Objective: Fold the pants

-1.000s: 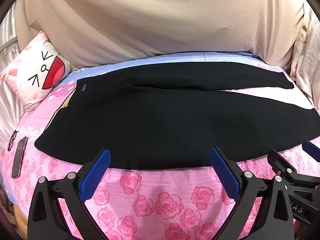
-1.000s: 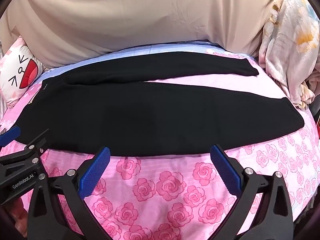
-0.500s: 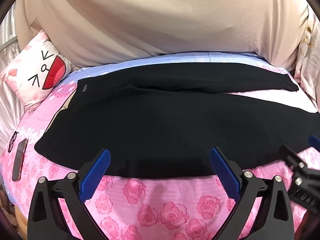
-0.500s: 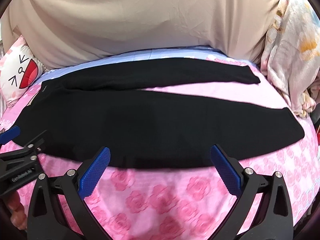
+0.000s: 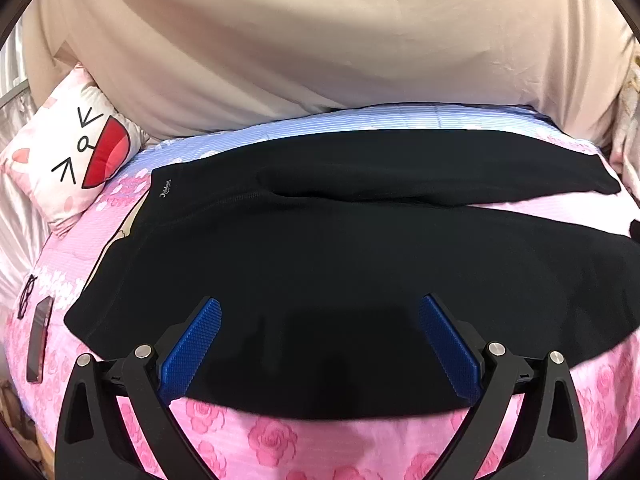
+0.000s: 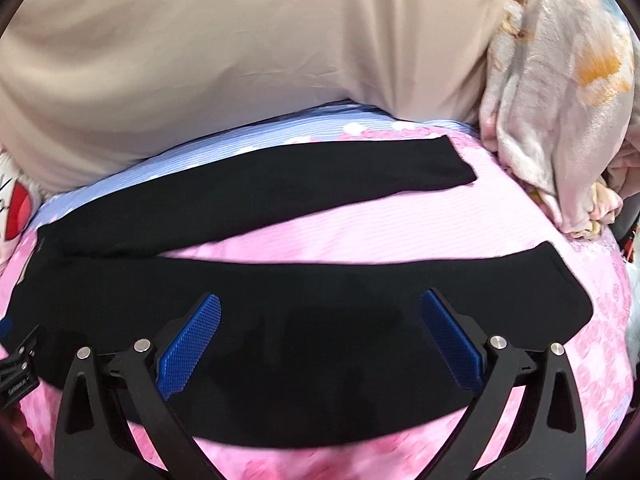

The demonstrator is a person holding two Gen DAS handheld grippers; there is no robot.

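Black pants [image 5: 340, 248] lie flat across a pink rose-print bed, waistband to the left, both legs spread apart toward the right. In the right wrist view the same pants [image 6: 304, 320] show a far leg and a near leg with pink sheet between them. My left gripper [image 5: 320, 344] hovers open over the near edge by the hip, blue pads wide apart, nothing held. Over the near leg's front edge my right gripper [image 6: 320, 344] is open too. The left gripper's black frame [image 6: 16, 368] peeks in at the right wrist view's left edge.
A cat-face pillow [image 5: 68, 156] sits at the bed's left. A phone [image 5: 38, 340] and glasses [image 5: 26, 296] lie near the left edge. A beige sheet [image 5: 320, 40] hangs behind. A bundled floral blanket [image 6: 552, 112] rests at the right end.
Both grippers have moved forward over the pants' near edge; the fabric now fills the space between the fingers. The right gripper has left the left wrist view.
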